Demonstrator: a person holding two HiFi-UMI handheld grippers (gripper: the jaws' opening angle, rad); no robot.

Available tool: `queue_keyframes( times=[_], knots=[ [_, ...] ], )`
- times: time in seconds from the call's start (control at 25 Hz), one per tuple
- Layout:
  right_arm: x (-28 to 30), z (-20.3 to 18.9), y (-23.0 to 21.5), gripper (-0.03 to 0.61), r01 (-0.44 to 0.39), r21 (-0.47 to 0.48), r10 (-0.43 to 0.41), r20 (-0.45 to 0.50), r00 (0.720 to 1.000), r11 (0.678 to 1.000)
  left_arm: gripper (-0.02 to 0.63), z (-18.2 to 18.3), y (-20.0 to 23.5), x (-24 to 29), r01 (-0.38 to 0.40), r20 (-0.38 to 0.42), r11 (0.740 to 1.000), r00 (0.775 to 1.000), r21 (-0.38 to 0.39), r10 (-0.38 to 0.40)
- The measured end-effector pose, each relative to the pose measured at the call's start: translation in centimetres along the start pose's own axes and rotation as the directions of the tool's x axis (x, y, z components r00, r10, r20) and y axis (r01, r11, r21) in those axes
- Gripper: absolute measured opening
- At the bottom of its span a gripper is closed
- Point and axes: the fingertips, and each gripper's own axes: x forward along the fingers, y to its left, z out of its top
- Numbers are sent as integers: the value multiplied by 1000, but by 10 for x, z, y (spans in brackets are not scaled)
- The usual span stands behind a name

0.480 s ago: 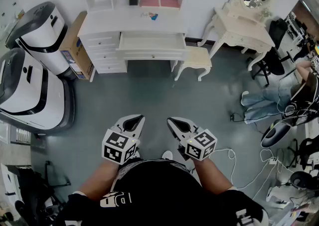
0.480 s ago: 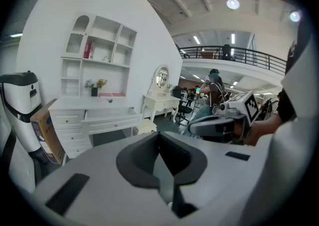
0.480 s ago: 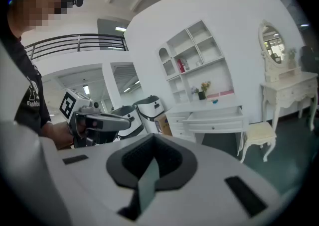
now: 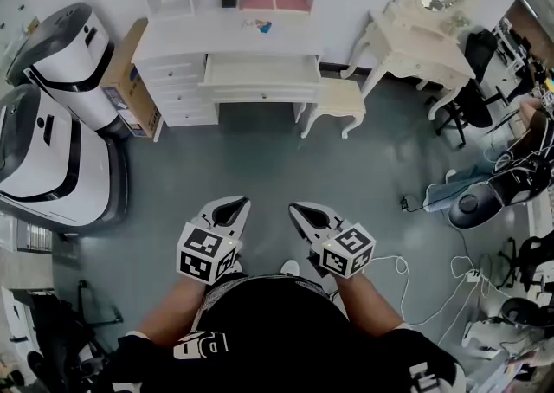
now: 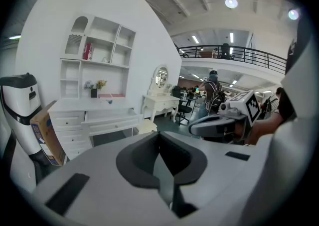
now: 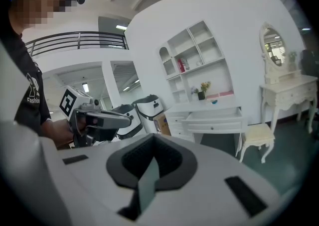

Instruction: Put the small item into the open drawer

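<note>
Your left claw [image 4: 232, 206] and right claw [image 4: 305, 209] are both pressed together on nothing, side by side at lower centre over the floor [image 4: 260, 157], well apart from the white surface [image 4: 192, 38] at upper centre, where the small item [image 4: 260, 26] lies behind the open drawer [image 4: 262, 71].

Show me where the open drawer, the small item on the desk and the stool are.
open drawer [image 4: 260, 71], head view, on its bare inside bottom.
small item [image 4: 263, 27], head view, on its middle.
stool [image 4: 336, 97], head view, on its seat.
</note>
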Motion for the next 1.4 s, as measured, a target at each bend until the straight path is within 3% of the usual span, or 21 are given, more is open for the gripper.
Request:
queue_keyframes(
  times=[0.24, 0.48, 1.08, 1.4],
  knots=[
    [4, 2, 2, 8, 5, 45, -7, 40, 999, 999, 14, -3, 6, -1, 9, 6, 1000, 1000, -30, -8],
    [11, 2, 9, 8, 23, 5, -23, 40, 999, 1000, 14, -9, 11, 1, 40, 3, 993, 999, -108, -40],
    [55, 3, 37, 8, 84, -2, -84, 56, 995, 996, 14, -14, 59, -25, 64, -1, 997, 998, -33, -64],
    [81, -3, 62, 8, 108, 7, -108, 39, 993, 994, 14, -28, 87, -49, 84, -22, 996, 996, -31, -85]
  ],
)
